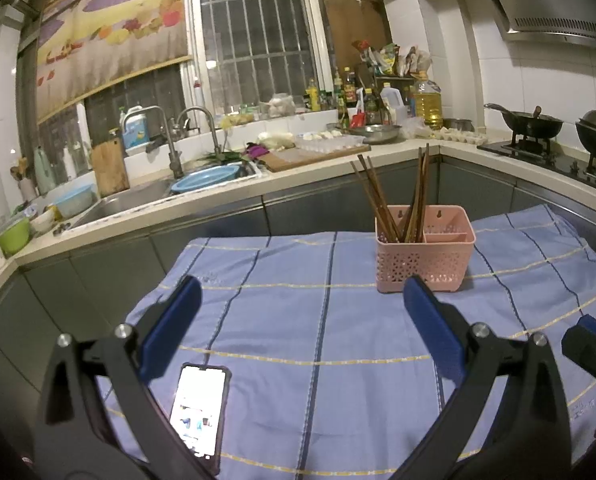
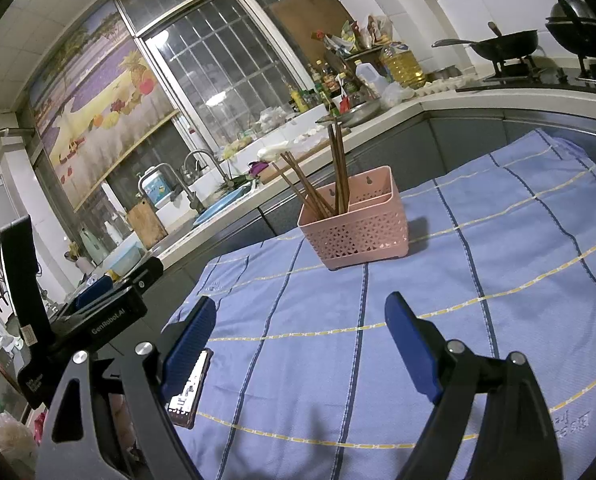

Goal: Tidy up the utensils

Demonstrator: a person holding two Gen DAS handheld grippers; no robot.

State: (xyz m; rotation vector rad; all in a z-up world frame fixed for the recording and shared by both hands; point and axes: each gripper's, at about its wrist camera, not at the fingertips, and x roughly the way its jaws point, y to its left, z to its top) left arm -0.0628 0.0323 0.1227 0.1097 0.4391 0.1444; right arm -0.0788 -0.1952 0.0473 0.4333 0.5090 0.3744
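A pink perforated utensil basket (image 1: 425, 250) stands on the blue checked cloth (image 1: 318, 320), far centre-right. Several brown chopsticks (image 1: 394, 196) stand in its left compartment; the right compartment looks empty. My left gripper (image 1: 302, 304) is open and empty, low over the cloth, short of the basket. In the right wrist view the basket (image 2: 356, 224) with chopsticks (image 2: 326, 180) sits ahead. My right gripper (image 2: 300, 326) is open and empty above the cloth (image 2: 458, 320).
A lit phone (image 1: 200, 410) lies on the cloth near my left finger; it also shows in the right wrist view (image 2: 190, 390). The other gripper's body (image 2: 98, 312) is at left. A counter with sink (image 1: 138, 196) and stove (image 1: 546, 140) rings the table.
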